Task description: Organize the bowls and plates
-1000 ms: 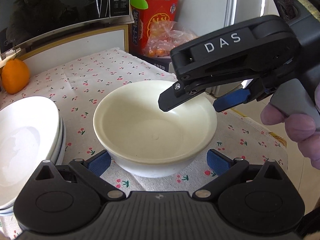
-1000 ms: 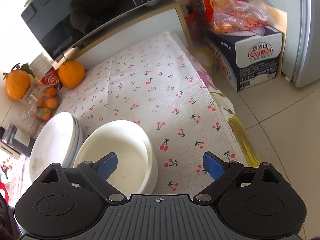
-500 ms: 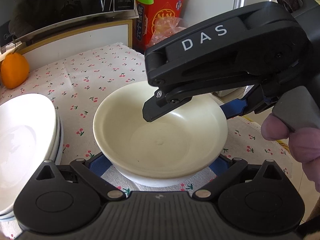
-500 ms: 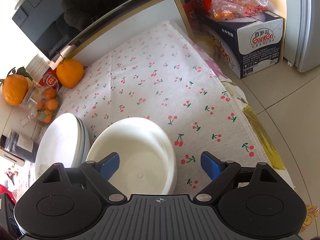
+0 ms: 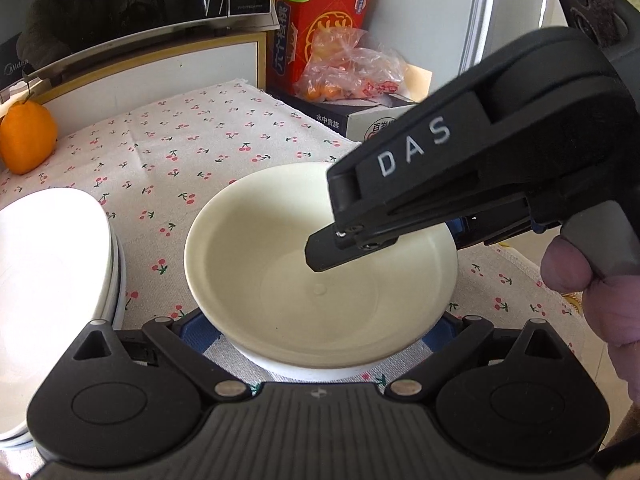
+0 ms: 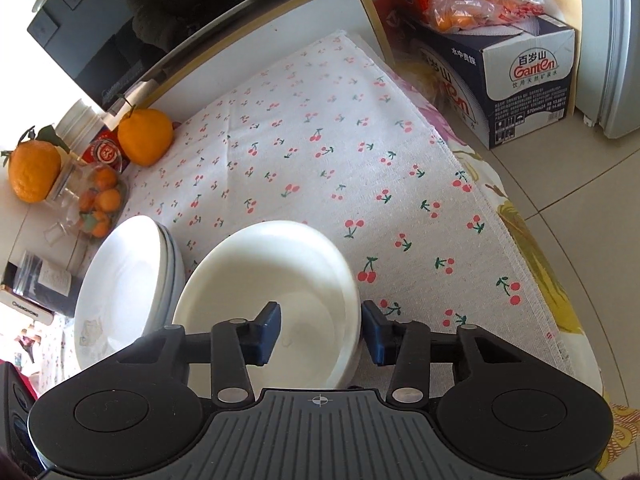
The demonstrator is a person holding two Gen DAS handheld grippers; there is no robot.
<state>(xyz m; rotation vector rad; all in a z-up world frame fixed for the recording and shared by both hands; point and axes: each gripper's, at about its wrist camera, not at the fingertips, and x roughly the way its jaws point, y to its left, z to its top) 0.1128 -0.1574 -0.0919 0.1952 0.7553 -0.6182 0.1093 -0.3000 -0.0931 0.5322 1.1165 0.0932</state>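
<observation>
A cream-white bowl [image 5: 320, 280] stands upright on the cherry-print cloth [image 5: 200, 148]. My left gripper [image 5: 320, 336] is open, and its blue pads flank the bowl's base, half hidden beneath it. My right gripper [image 6: 322, 332] straddles the right rim of the bowl [image 6: 280, 272]. One pad hangs inside the bowl and the other sits just outside the wall. Its jaws are closing, and a gap still shows on the inner side. In the left wrist view the right gripper [image 5: 390, 248] reaches down into the bowl from the right. A stack of white plates [image 5: 52, 280] lies just left of the bowl.
An orange [image 6: 146, 136] and a tub of small fruit [image 6: 98, 204] sit at the far left, below a dark oven door [image 5: 120, 0]. The cloth's right edge [image 6: 532, 292] drops to the tiled floor. A water carton [image 6: 520, 84] with a bag of fruit on it stands there.
The right gripper's jaws have narrowed from wide apart to close around the bowl's right rim. In the left wrist view its finger has dipped lower into the bowl.
</observation>
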